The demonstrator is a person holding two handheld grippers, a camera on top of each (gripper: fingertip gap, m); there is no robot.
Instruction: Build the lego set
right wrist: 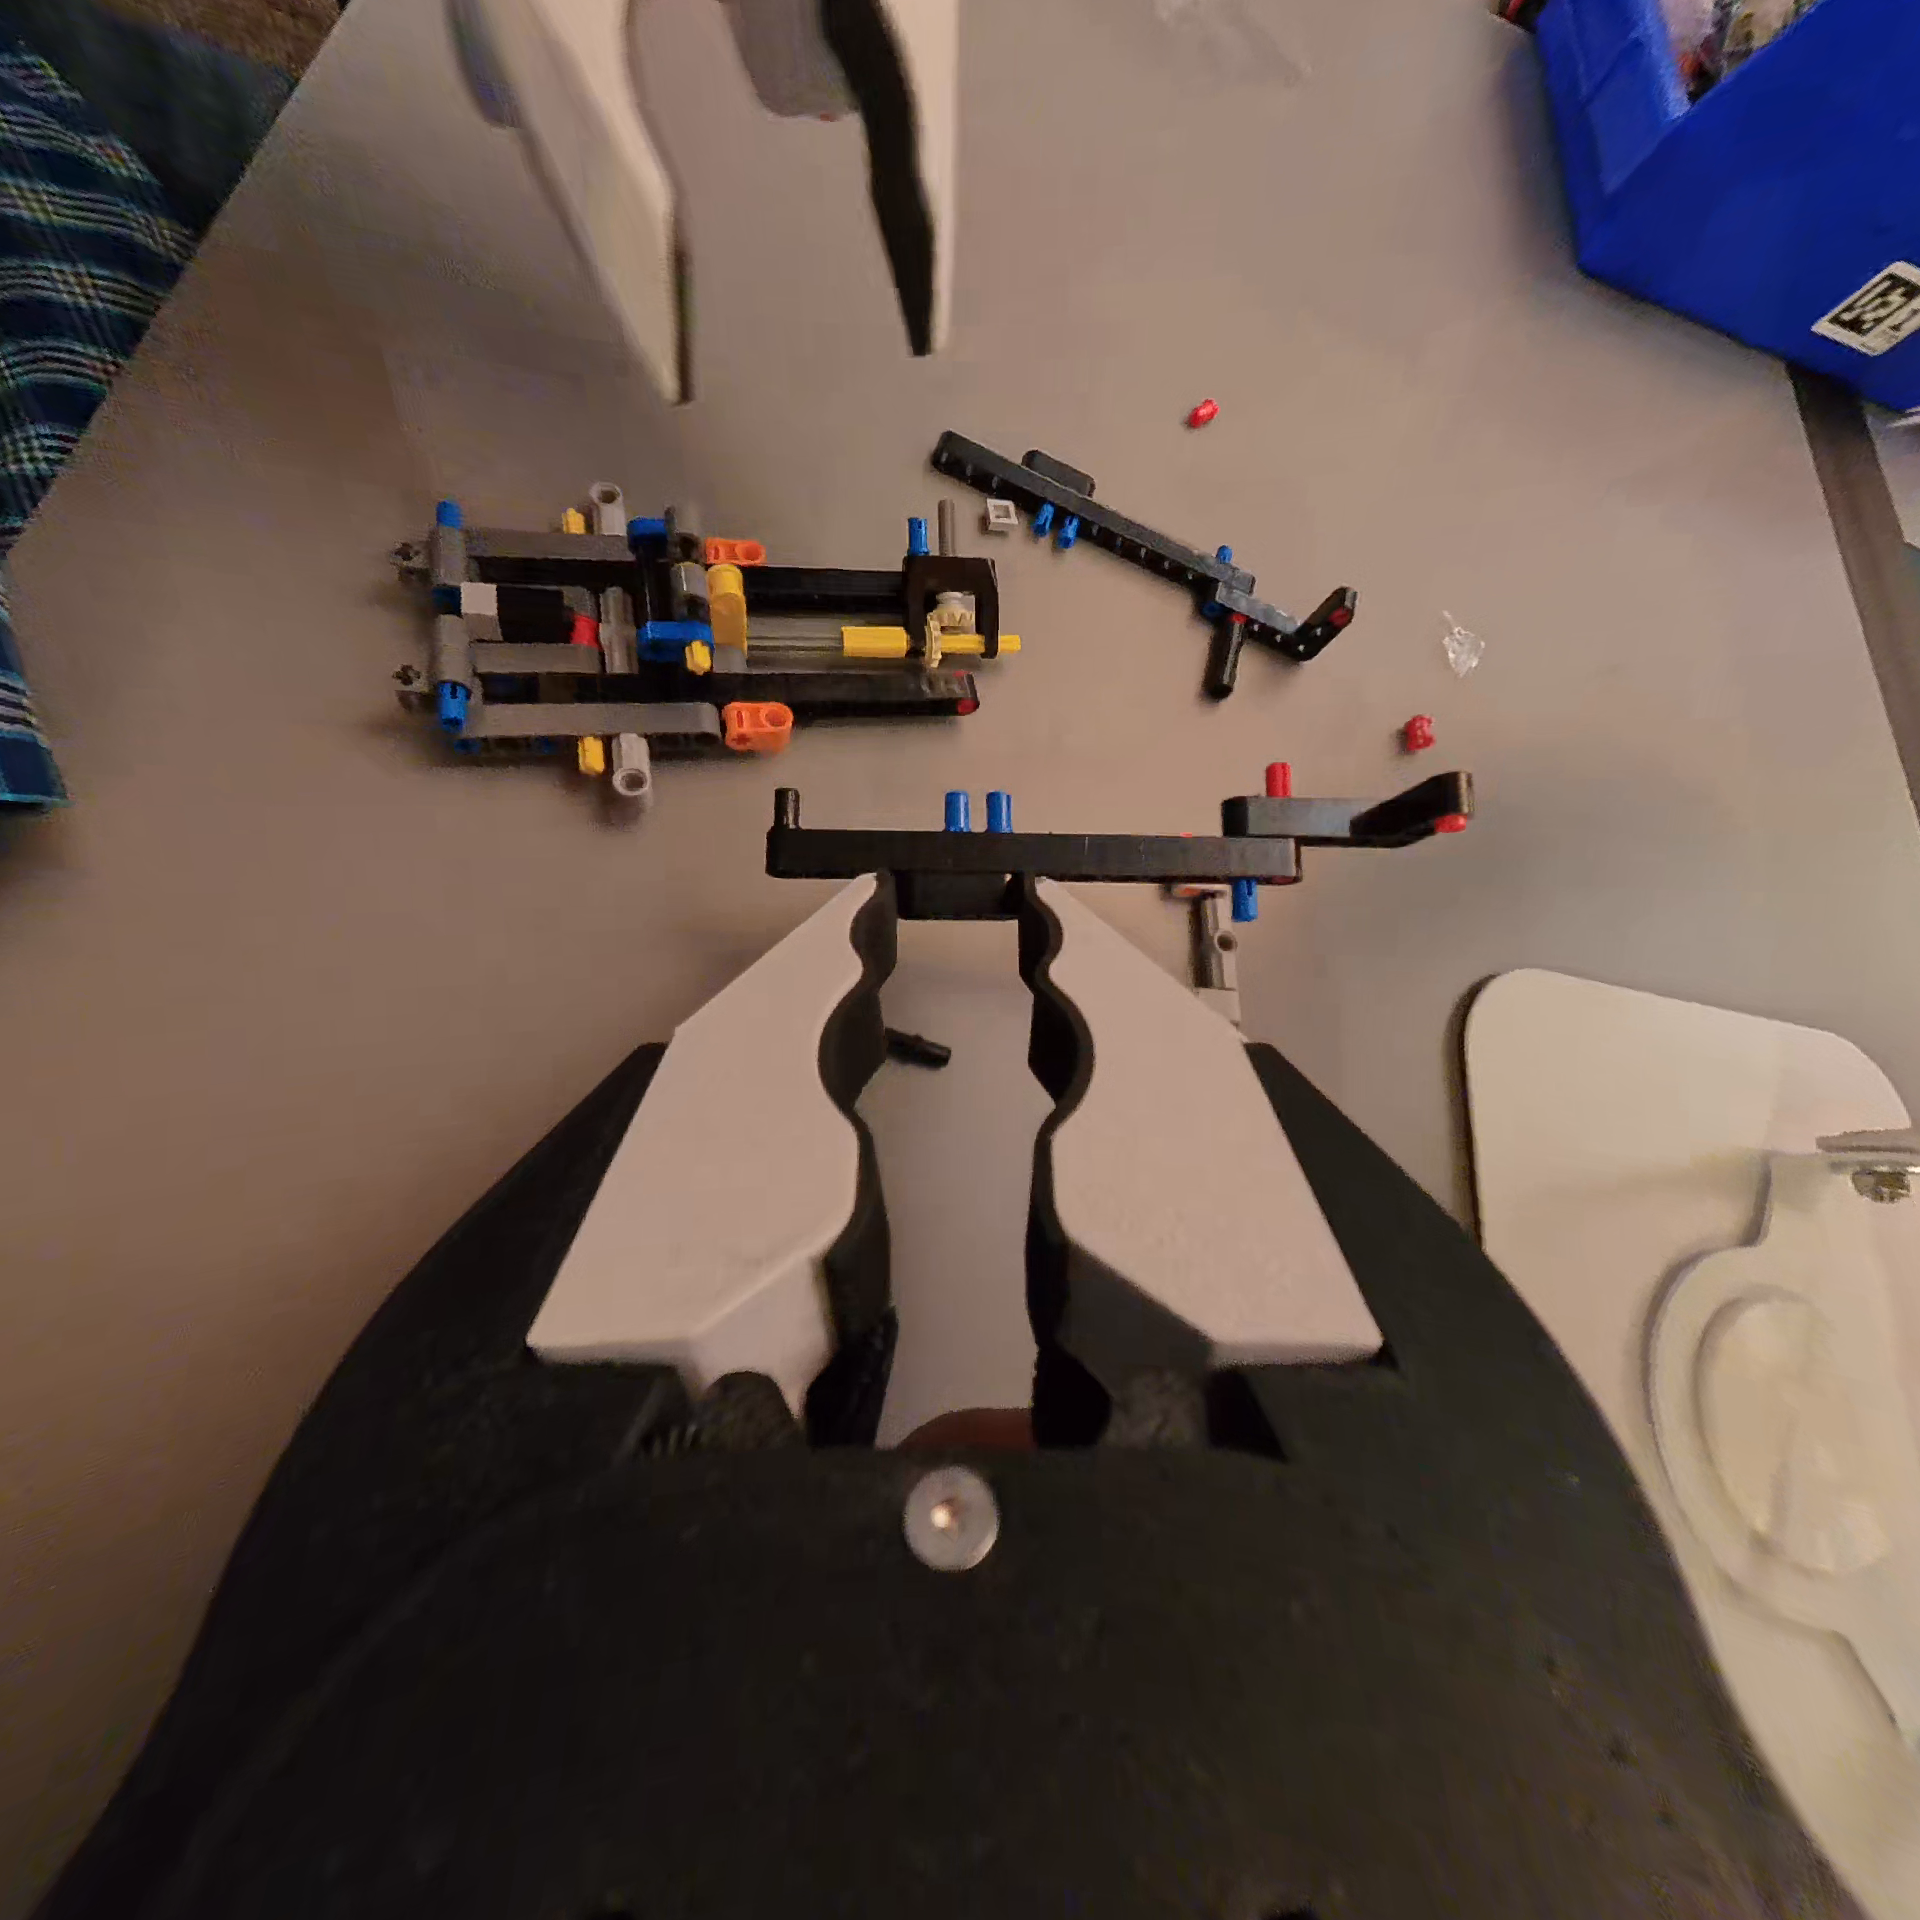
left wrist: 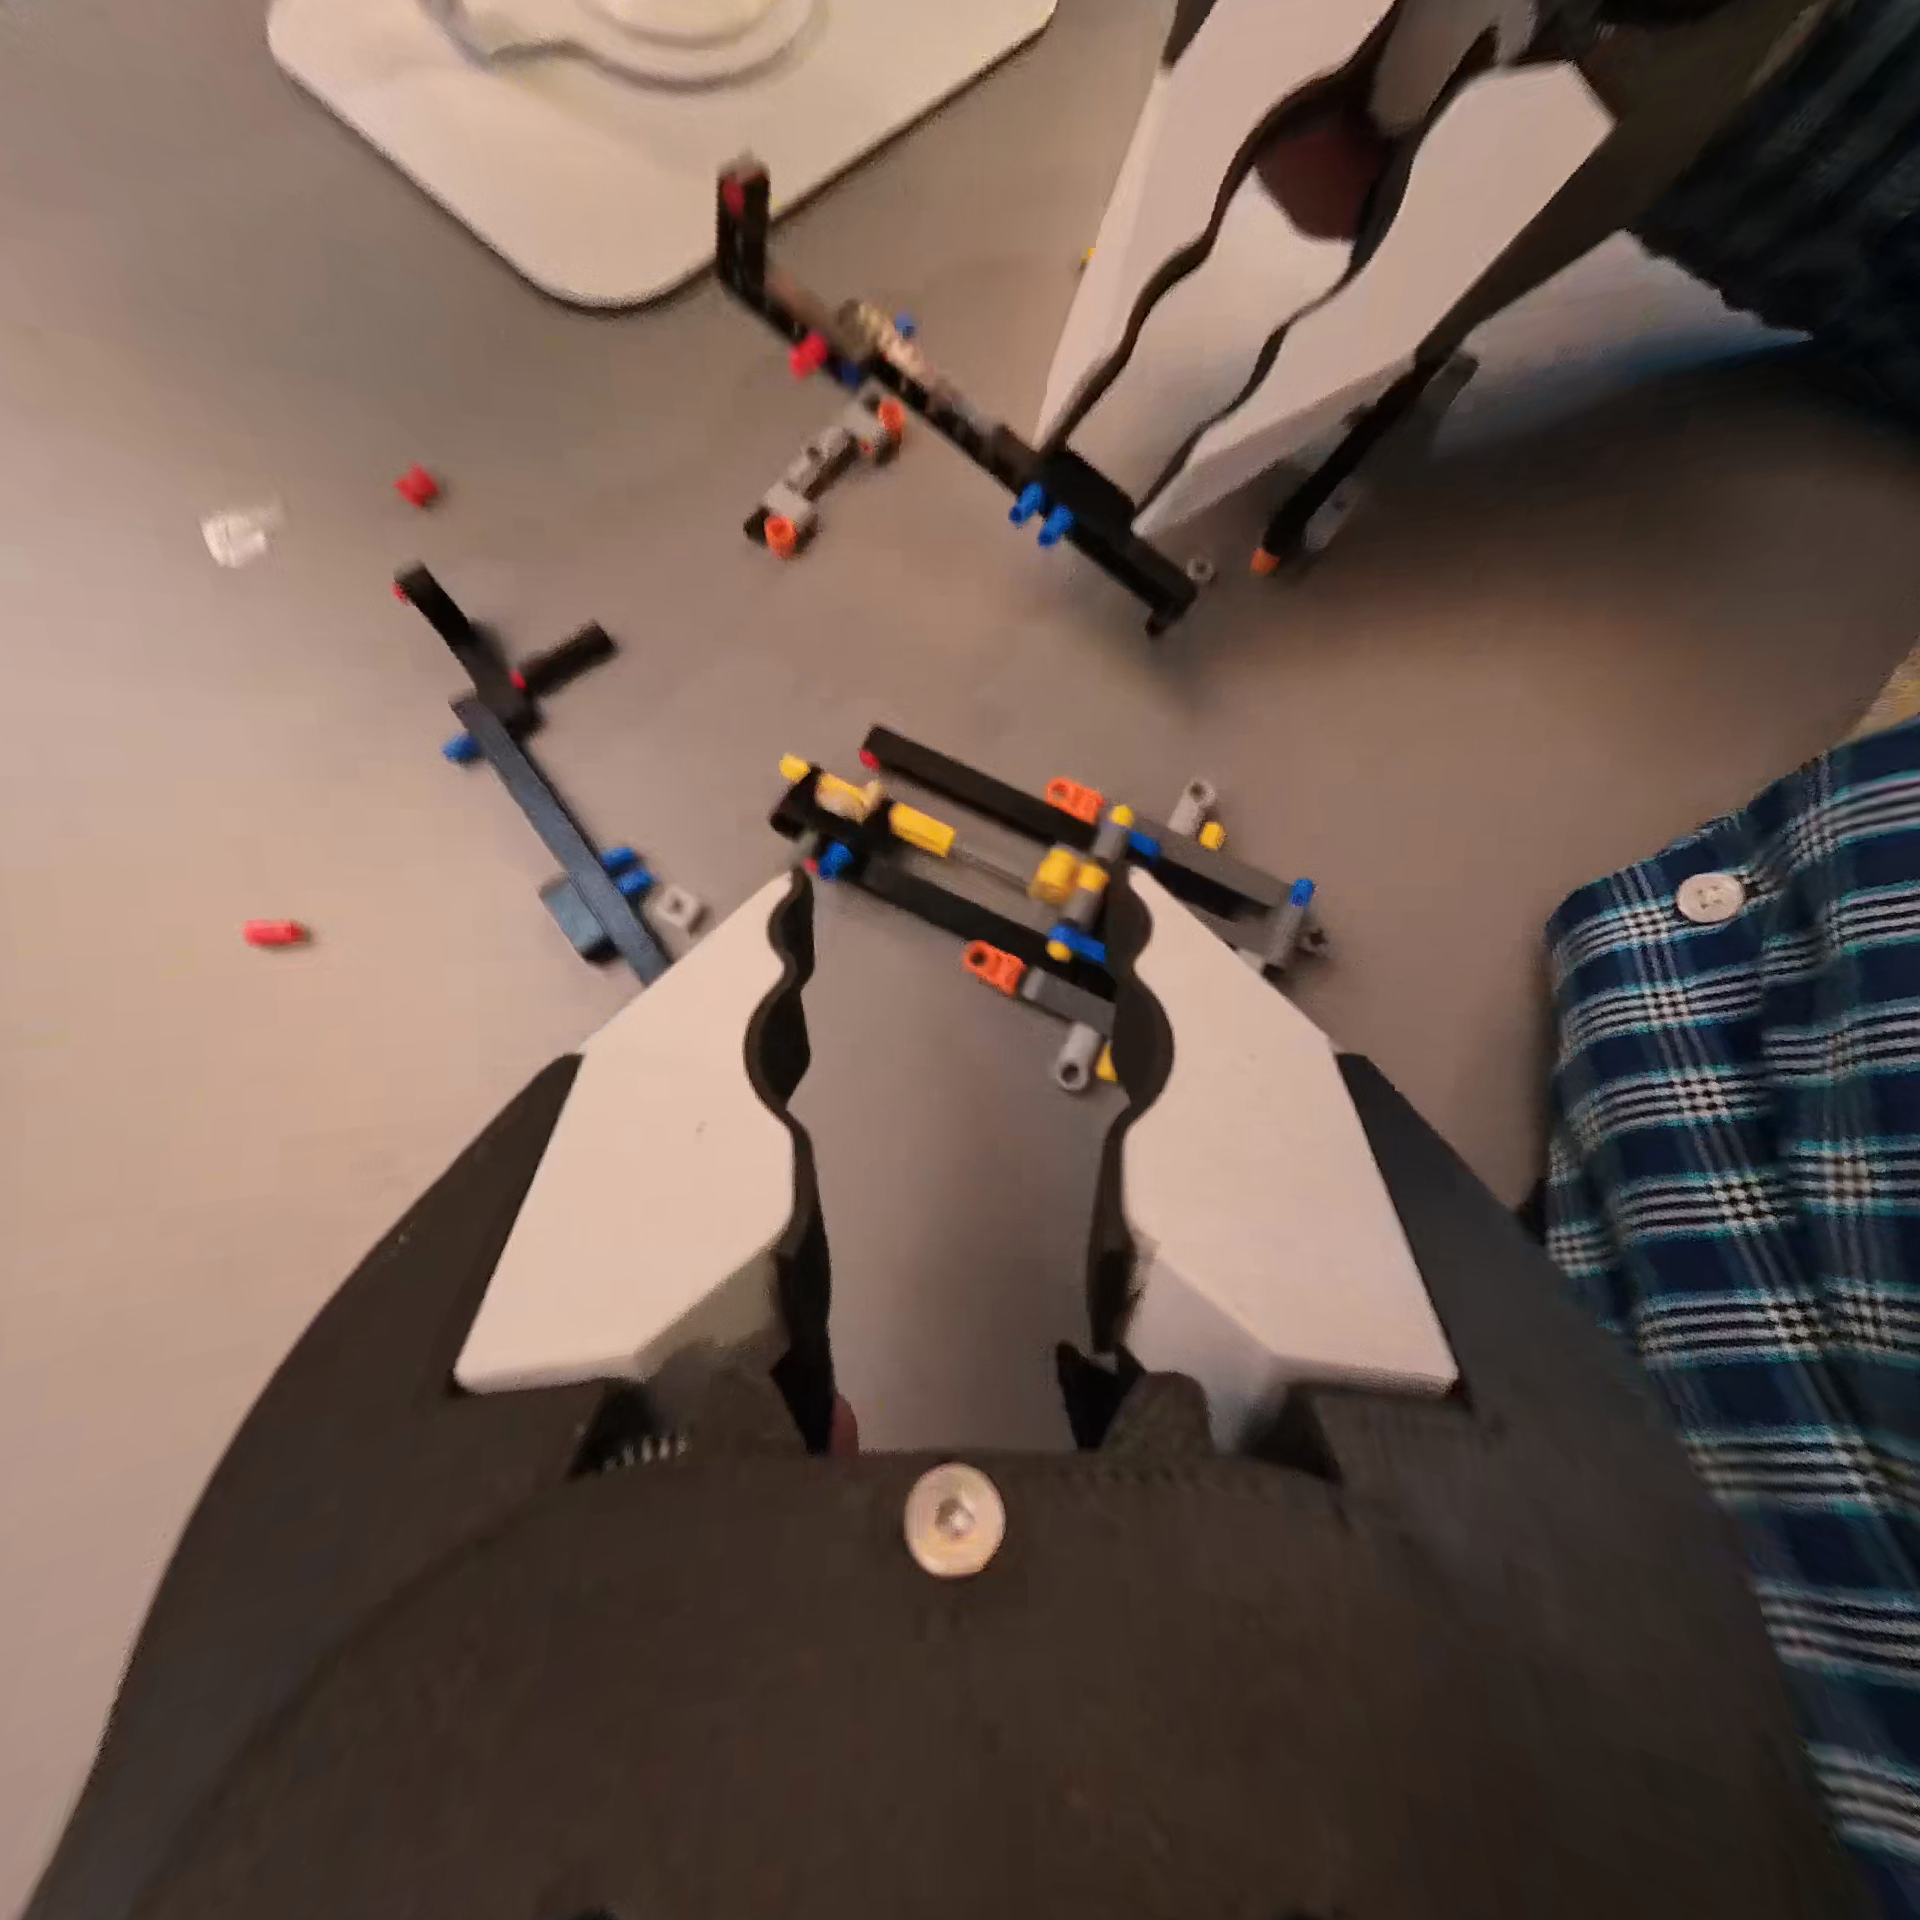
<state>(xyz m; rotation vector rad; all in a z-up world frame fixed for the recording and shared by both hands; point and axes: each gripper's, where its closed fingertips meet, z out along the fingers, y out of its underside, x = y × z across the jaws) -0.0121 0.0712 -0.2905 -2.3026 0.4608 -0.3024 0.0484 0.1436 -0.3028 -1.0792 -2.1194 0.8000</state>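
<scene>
A chassis of black, grey, yellow, blue and orange beams (left wrist: 997,862) lies flat on the grey table (left wrist: 260,1091); it also shows in the right wrist view (right wrist: 675,634). My left gripper (left wrist: 966,904) is open and empty, its tips just above the chassis' near end. My right gripper (right wrist: 954,899) is shut on the block under a long black beam assembly (right wrist: 1039,852) with blue and red pins, held above the table; both show in the left wrist view (left wrist: 935,395). A second black beam assembly (right wrist: 1143,540) lies on the table.
A small grey piece with orange ends (left wrist: 831,468), loose red pins (right wrist: 1202,412), a clear piece (right wrist: 1463,644) and a black pin (right wrist: 920,1049) lie around. A blue bin (right wrist: 1745,177) and a white board (right wrist: 1662,1299) flank the area. A plaid sleeve (left wrist: 1745,1195) is at the right. My right fingertips sit around 10 cm from my left ones. The clear piece (right wrist: 1463,644) is about 20 cm from both grippers' fingertips. My left wrist view (left wrist: 233,535) looks at it from another angle.
</scene>
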